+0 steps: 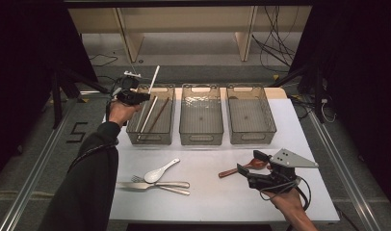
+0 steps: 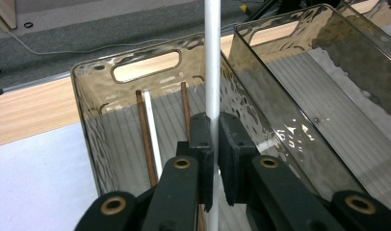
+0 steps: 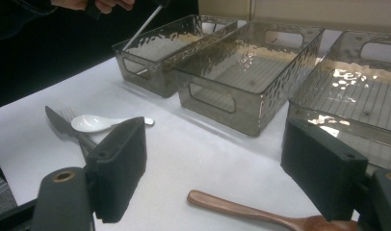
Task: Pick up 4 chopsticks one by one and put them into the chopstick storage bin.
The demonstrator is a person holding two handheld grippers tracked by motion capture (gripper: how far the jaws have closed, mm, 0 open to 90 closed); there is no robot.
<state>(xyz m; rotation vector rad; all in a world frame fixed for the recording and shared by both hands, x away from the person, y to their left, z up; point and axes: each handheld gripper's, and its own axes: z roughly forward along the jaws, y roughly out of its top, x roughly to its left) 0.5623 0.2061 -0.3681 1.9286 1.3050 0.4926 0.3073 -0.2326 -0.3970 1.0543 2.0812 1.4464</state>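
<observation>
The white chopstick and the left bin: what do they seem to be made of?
The white chopstick, held in the left gripper, looks like plastic or melamine: even white, smooth, faintly glossy; the look leaves ceramic open. The left bin seems to be smoky transparent plastic with a glossy, rippled wall, since the table and the brown chopsticks show through it. Those look like wood, matte brown.

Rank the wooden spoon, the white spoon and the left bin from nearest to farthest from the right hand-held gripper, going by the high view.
From the right hand-held gripper:
1. Wooden spoon: lying right beside its open jaws, at the table's right front.
2. White spoon: to the left, beside the fork and knife.
3. Left bin: far left, at the back, holding chopsticks.
</observation>
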